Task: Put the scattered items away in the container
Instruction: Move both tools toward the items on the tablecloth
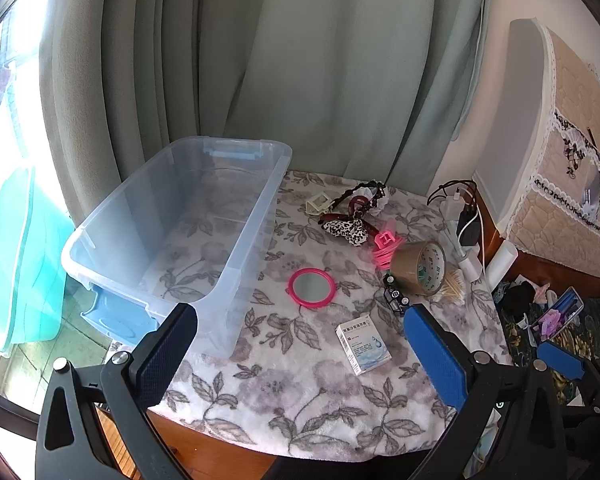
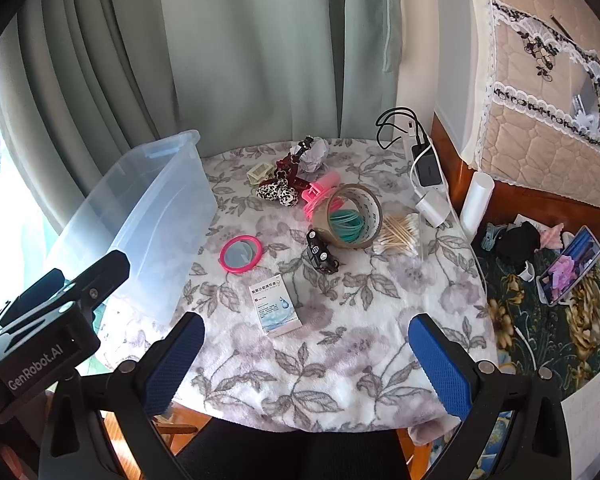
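We see a clear plastic storage bin (image 1: 172, 236) with blue latches, empty, on the left of the floral-clothed table (image 1: 300, 392). Right of it lie a pink mirror (image 1: 311, 287), medicine box (image 1: 363, 347) and tape roll (image 1: 419, 267). Both the left gripper (image 1: 300, 360) and right gripper (image 2: 306, 364) have fingers spread, holding nothing.

Two handheld grippers share one build: the left gripper (image 1: 300, 356) and right gripper (image 2: 306, 364) each carry black plastic frames, round silver screws and blue textured pads (image 2: 444, 368). White "GenRobot.AI" lettering (image 2: 36, 366) marks one black housing.
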